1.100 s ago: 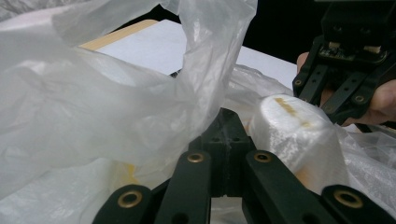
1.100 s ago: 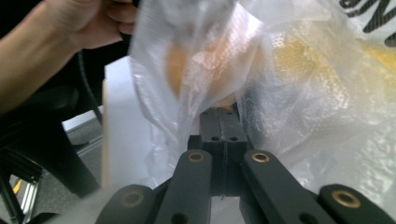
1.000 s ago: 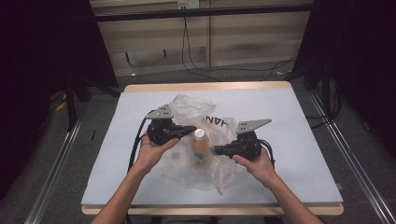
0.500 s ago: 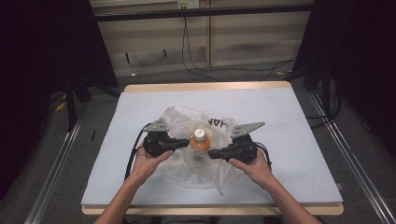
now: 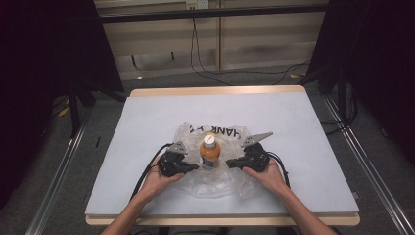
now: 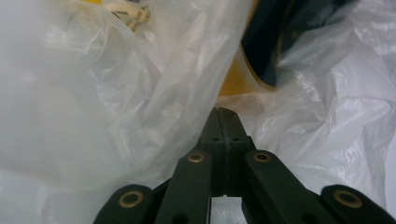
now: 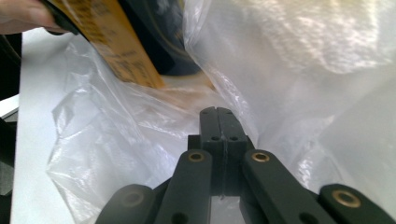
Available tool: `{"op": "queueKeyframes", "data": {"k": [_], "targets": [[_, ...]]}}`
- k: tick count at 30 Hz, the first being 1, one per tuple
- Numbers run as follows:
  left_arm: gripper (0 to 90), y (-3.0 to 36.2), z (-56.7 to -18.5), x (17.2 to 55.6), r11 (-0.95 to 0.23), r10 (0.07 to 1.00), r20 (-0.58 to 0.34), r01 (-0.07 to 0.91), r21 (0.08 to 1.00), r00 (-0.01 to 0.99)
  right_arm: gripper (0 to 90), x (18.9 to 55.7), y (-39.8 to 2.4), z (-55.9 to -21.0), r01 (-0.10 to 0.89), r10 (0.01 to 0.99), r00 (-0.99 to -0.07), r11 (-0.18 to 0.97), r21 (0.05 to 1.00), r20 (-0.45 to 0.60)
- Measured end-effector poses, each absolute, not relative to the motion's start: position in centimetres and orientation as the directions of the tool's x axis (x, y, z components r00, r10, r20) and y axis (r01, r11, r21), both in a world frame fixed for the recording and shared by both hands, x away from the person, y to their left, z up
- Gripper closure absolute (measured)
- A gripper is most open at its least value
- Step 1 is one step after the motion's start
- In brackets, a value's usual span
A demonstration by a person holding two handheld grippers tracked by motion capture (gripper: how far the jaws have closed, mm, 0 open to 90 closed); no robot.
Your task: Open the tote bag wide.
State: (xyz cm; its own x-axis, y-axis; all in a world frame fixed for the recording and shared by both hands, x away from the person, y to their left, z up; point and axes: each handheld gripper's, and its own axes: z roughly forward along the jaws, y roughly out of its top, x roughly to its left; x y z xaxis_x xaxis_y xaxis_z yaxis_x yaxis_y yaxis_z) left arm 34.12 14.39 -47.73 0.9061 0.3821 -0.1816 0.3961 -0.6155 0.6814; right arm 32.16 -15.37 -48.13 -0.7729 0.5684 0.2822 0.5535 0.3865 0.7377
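I am looking down at one orange bottle (image 5: 210, 153) standing on the table (image 5: 147, 117), in the middle of one clear plastic bag (image 5: 215, 182). The bottle is sitting right between my two grippers. My left gripper (image 5: 194, 167) is pointing at it from one side, and my right gripper (image 5: 228, 164) is pointing at it from the other side. Both tips are just beside the bottle's lower part, down in the crinkly bag.

In the left gripper view, the black jaws are pressed tight together, with bag film lying around the tip (image 6: 225, 114). I cannot tell if any film is caught between them. In the right gripper view, the jaws are pressed together too (image 7: 217, 112), and the bag is bunching up on both sides.

The bottle is standing up straight. Its long way is running up and down, and its white cap (image 5: 209, 140) is pointing up. There are two hands, one on each gripper.
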Motion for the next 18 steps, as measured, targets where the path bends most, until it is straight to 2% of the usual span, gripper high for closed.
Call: {"op": "queueKeyframes", "data": {"k": [5,18], "targets": [[90.0,14.8,-47.8,33.5,-0.622,0.375,-0.183,0.393,0.677,0.909,90.0,32.3,-15.9,-48.8,0.580,0.594,-0.755,0.407,0.706,0.277],[90.0,17.3,-47.6,29.6,-0.654,0.341,-0.160,0.356,0.667,0.926,90.0,29.7,-17.9,-48.6,0.583,0.566,-0.772,0.446,0.680,0.291]]}}
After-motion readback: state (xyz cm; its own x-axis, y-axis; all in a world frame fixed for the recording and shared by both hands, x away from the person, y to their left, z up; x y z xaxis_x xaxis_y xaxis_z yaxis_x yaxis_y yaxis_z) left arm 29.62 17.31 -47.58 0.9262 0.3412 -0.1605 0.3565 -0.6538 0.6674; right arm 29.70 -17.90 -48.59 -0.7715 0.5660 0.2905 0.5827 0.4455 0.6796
